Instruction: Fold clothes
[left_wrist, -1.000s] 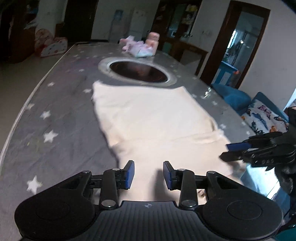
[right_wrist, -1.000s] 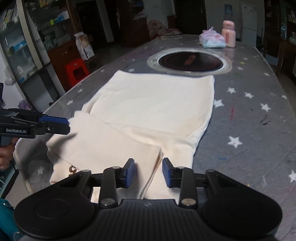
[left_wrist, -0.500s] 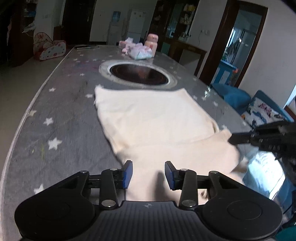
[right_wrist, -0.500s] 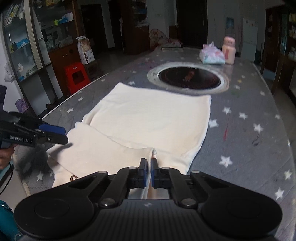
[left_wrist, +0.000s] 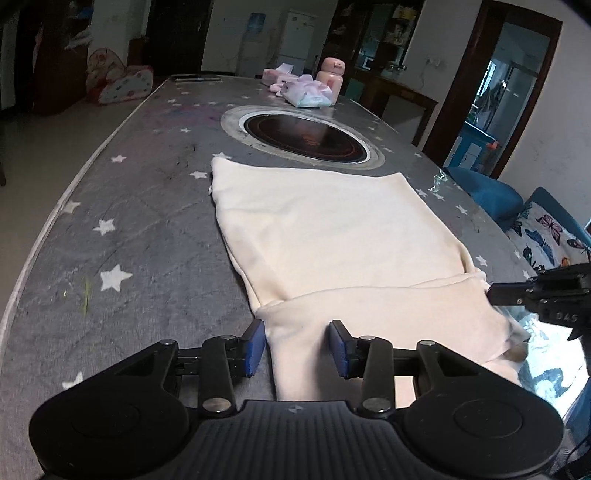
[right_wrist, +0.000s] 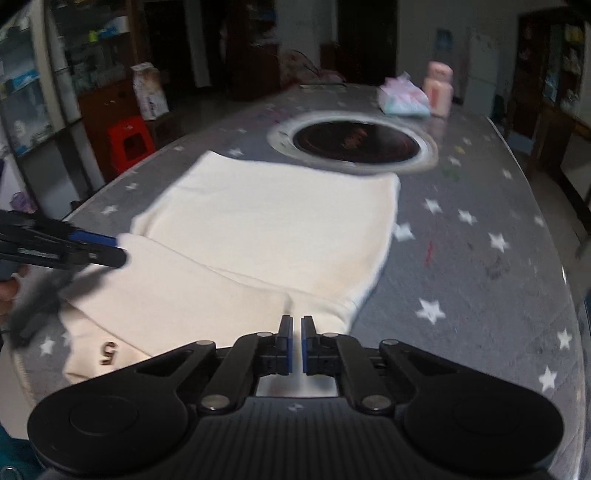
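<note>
A cream garment (left_wrist: 332, 236) lies flat on the grey star-patterned table (left_wrist: 147, 229), with a folded-over layer at its near end. My left gripper (left_wrist: 297, 347) is open, its blue pads either side of the near corner of the fold. My right gripper (right_wrist: 295, 345) is shut on the cream garment (right_wrist: 266, 229) at the near edge of the folded layer. Each gripper shows in the other view: the right one (left_wrist: 532, 293) at the far right, the left one (right_wrist: 74, 251) at the far left.
A round black hob (left_wrist: 303, 134) is set into the table beyond the garment. A pink jar (left_wrist: 331, 79) and tissue packs (left_wrist: 306, 92) stand at the far end. A blue sofa with a butterfly cushion (left_wrist: 554, 240) is right of the table. A red stool (right_wrist: 131, 142) stands on the floor.
My right gripper has closed on the garment's folded edge. My left gripper stays open and has shifted towards the left corner of the fold.
</note>
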